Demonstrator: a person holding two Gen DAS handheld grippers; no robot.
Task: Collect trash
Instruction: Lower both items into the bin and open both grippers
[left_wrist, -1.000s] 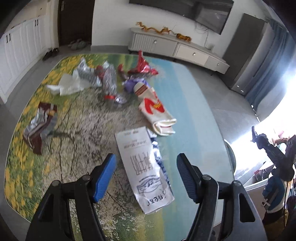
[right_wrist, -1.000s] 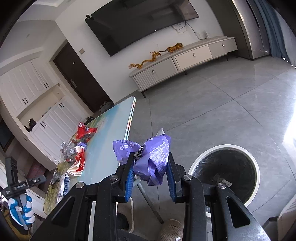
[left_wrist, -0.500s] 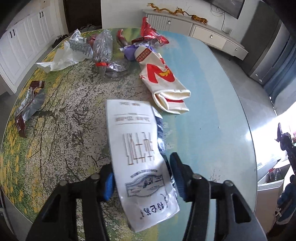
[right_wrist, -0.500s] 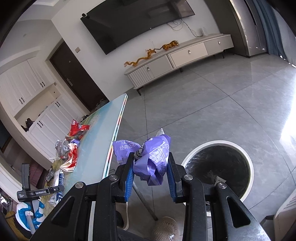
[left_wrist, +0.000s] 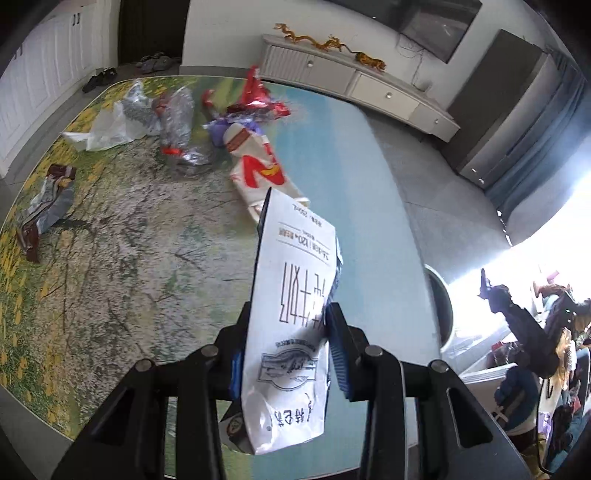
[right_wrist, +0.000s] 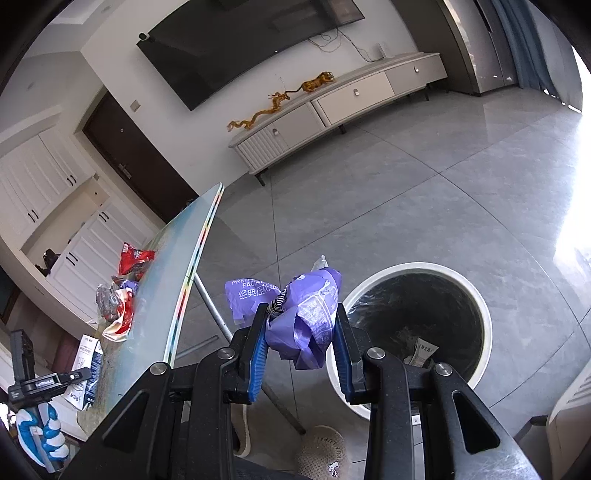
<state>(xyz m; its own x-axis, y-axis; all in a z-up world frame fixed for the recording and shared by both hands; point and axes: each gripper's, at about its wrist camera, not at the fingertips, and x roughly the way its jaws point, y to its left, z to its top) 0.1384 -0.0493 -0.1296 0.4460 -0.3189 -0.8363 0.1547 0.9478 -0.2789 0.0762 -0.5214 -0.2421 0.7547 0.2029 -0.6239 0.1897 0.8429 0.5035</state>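
My left gripper (left_wrist: 288, 354) is shut on a white printed bag (left_wrist: 295, 295) and holds it lifted above the table (left_wrist: 110, 258). My right gripper (right_wrist: 301, 343) is shut on a crumpled purple wrapper (right_wrist: 310, 314), off the table's edge, just left of the round white trash bin (right_wrist: 417, 317) on the floor. The bin has a black liner and a wrapper inside. More trash lies on the table: a white and red bag (left_wrist: 258, 173), a red wrapper (left_wrist: 258, 99), a crushed clear bottle (left_wrist: 177, 125), a white plastic bag (left_wrist: 107, 129) and a silver and brown wrapper (left_wrist: 44, 206).
The bin's rim (left_wrist: 441, 306) shows past the table's right edge in the left wrist view. A slipper (right_wrist: 321, 454) lies on the floor under the right gripper. A TV cabinet (right_wrist: 332, 107) stands by the far wall. The table's metal leg (right_wrist: 214, 310) slants below its edge.
My left gripper closed on the white printed bag and lifted it off the table, tilting it up. My right gripper moved closer to the bin with the purple wrapper still held.
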